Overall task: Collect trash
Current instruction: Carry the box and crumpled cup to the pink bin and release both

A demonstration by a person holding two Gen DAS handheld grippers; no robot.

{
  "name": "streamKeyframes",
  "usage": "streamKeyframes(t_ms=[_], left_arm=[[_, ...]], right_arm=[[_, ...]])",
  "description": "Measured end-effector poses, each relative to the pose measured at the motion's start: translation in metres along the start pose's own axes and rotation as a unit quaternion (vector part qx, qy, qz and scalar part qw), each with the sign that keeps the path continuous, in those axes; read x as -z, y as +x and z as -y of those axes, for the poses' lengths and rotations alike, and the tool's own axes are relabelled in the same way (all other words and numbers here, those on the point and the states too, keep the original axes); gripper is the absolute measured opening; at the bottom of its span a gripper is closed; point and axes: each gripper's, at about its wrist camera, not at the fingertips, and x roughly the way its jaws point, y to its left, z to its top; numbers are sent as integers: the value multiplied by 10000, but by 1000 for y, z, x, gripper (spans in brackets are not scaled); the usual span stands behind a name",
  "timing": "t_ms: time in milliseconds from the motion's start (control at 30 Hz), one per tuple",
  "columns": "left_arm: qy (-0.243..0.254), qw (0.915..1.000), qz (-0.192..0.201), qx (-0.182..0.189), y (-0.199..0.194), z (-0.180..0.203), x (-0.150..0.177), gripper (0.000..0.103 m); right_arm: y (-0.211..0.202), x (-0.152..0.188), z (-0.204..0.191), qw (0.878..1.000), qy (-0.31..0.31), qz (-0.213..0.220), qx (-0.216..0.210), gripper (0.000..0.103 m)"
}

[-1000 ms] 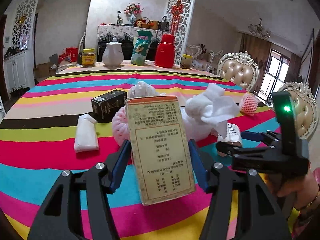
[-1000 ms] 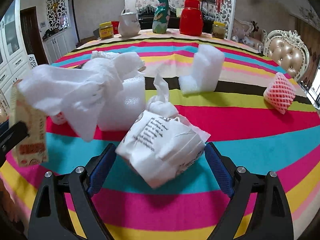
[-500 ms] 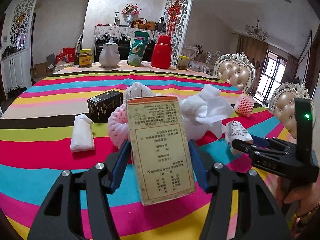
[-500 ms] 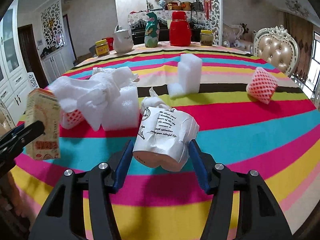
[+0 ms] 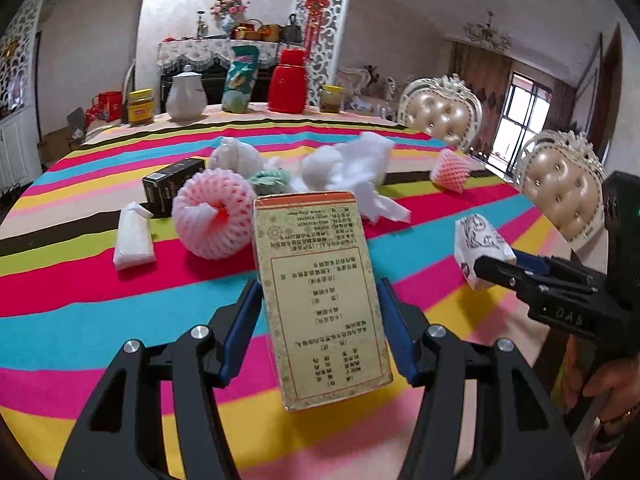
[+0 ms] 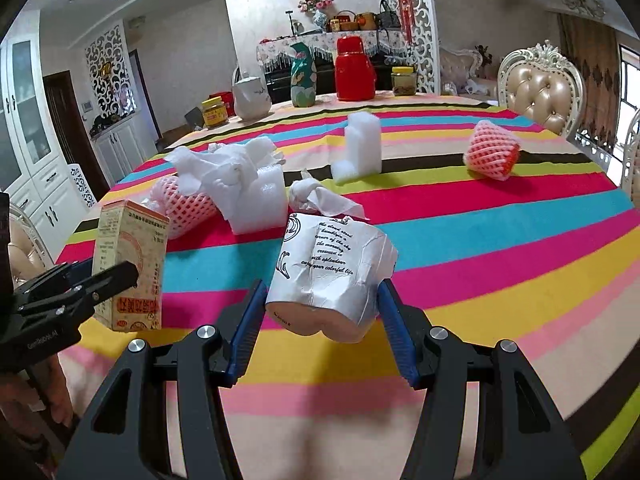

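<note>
The left gripper (image 5: 320, 316) is pinching a yellow printed carton (image 5: 320, 304) between its blue pads, holding it upright above the striped desk (image 5: 80, 320); whether anything is inside the carton cannot be told. The right gripper (image 6: 320, 316) is squeezing a crumpled white wrapper with black lettering (image 6: 328, 272), its underside showing a pale rounded lump, lifted clear of the desk.

In the left wrist view the wrapper (image 5: 480, 248) is sitting at the tip of the right gripper (image 5: 496, 270), well to the right of the carton. In the right wrist view the carton (image 6: 128, 264) is hanging in the left gripper (image 6: 116, 276) at the left edge.

Other trash is lying on the desk: a pink foam fruit net (image 5: 214, 216), a black box (image 5: 172, 186), a small white packet (image 5: 134, 236), crumpled white tissue (image 5: 352, 168), a white foam block (image 6: 360, 148), and another pink net (image 6: 492, 152). At the far edge a yellow-lidded jar (image 5: 140, 106), a white teapot (image 5: 186, 96), a green pouch (image 5: 240, 80), a red flask (image 5: 287, 80) and a second jar (image 5: 331, 98) are standing closed, their contents not visible.
</note>
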Motion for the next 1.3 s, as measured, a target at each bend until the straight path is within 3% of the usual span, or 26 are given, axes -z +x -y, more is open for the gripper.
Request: streamKeyframes(t_ms=[267,600,900,1300], left_arm=[[331,9991,-9,280,-19,37,-1,57],[766,9954,76,568,-12,85,-5,57],[1390,9847,252,1020,2,154,-1,57],[1596,9721,274,1697,16,224,7,57]], right_arm=[[-39,13,15,9995,37,268,157,55],[-77,27,49,9976,190,507,440,56],[-115,44,81,9919,416,802,889,56],[-173,76,134,9728,932,1157,1780,56]])
